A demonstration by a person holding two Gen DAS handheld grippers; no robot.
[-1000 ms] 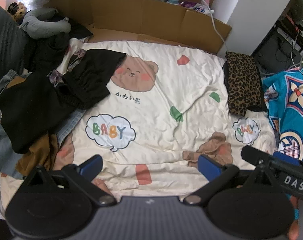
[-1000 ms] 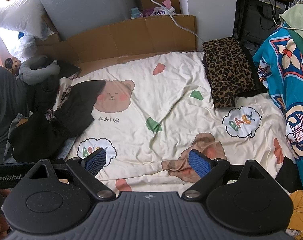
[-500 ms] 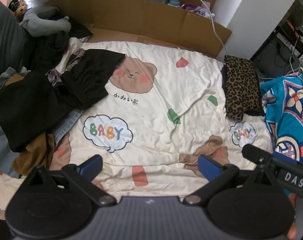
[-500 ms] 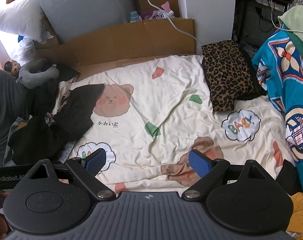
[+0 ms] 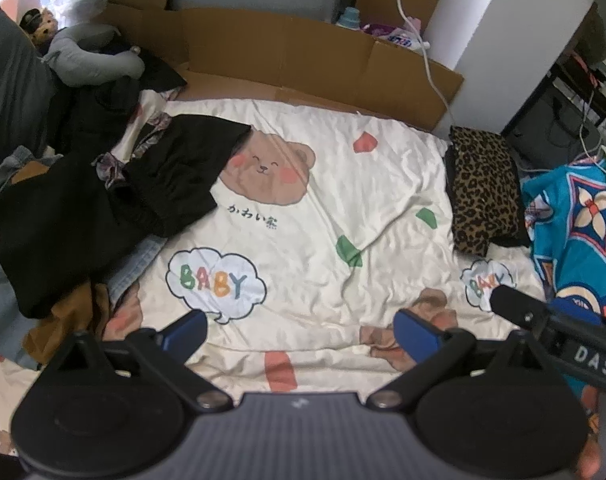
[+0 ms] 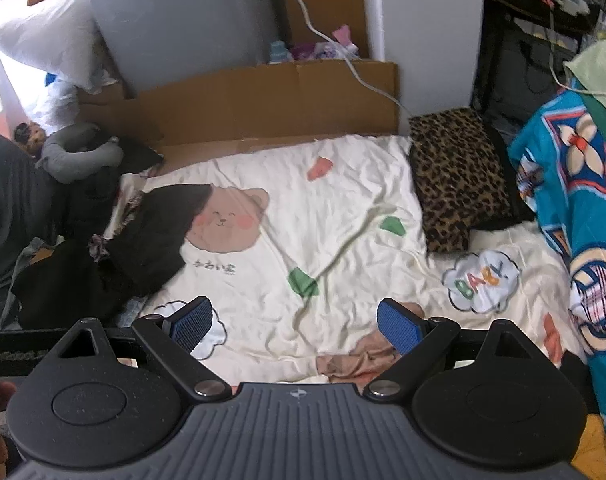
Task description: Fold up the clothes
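Note:
A heap of dark clothes point(image 5: 75, 208) lies at the left edge of a cream bear-print sheet point(image 5: 303, 208); a black garment point(image 5: 183, 176) on top of it spills onto the sheet. The same heap point(image 6: 115, 256) shows at the left in the right wrist view. A folded leopard-print piece point(image 5: 483, 184) point(image 6: 459, 176) rests at the sheet's far right. My left gripper point(image 5: 301, 332) hangs open above the sheet's near edge, holding nothing. My right gripper point(image 6: 295, 326) is open too, over the near middle of the sheet point(image 6: 323, 240), empty. The right gripper's black body point(image 5: 559, 332) crosses the left wrist view's right side.
Cardboard panels point(image 5: 303, 56) point(image 6: 263, 96) line the back of the sheet. A blue patterned cloth point(image 5: 579, 224) point(image 6: 575, 216) hangs at the right. A grey plush point(image 5: 87, 60) lies far left, and a white cable point(image 6: 343, 56) drops down the back wall.
Both grippers have risen and drawn back a little from the sheet, so more of the room shows. Their jaws stay open and nothing has been taken hold of.

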